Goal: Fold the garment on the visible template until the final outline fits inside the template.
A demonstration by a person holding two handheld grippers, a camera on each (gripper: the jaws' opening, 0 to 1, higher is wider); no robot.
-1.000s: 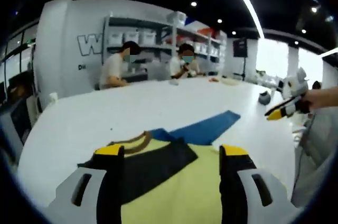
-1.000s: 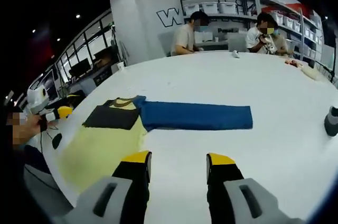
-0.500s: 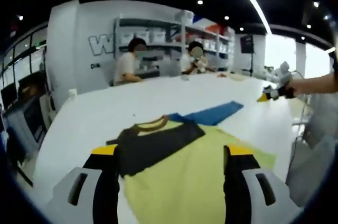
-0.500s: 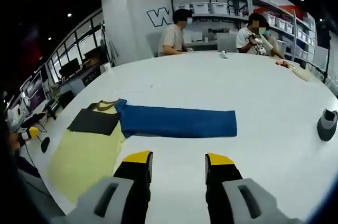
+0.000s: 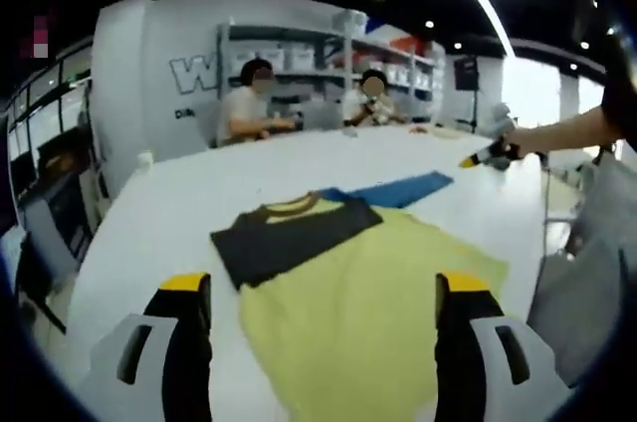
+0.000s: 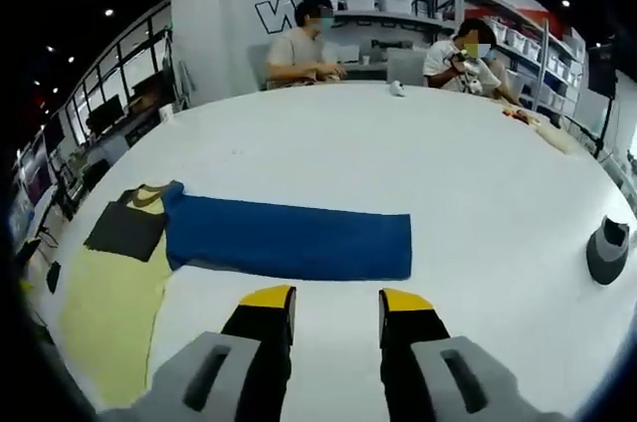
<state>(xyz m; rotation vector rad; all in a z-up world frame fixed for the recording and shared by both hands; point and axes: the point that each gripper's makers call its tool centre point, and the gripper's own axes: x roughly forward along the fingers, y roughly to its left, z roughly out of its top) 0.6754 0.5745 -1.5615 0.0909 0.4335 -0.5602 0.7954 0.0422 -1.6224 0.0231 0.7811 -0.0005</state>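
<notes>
One garment (image 5: 363, 283), one blue template (image 6: 289, 240), two grippers, two seated people and one dark round object lie in or around a single large white table (image 6: 478, 173). The garment, a yellow shirt with a dark folded-over panel near the collar, lies flat at the near edge of the table; in the left gripper view it spreads between and ahead of the left gripper (image 5: 323, 288), whose two yellow-tipped jaws stand wide apart and grasp nothing. The template is a long blue rectangle touching the shirt's collar end; whether it overlaps the cloth there cannot be told. In the right gripper view the right gripper (image 6: 335, 300) hovers just short of the template's long edge, jaws narrowly parted and empty. In the left gripper view it also shows at the end of the person's outstretched arm, above the far right part of the table.

Edges and room: the shirt's lower hem reaches close to the table's near rim; beyond the template the tabletop stretches bare to the two people (image 6: 304, 42) seated at the far side. The dark object (image 6: 607, 251) sits near the right rim, well apart from the template. Shelves (image 5: 299, 44) with bins line the back wall
</notes>
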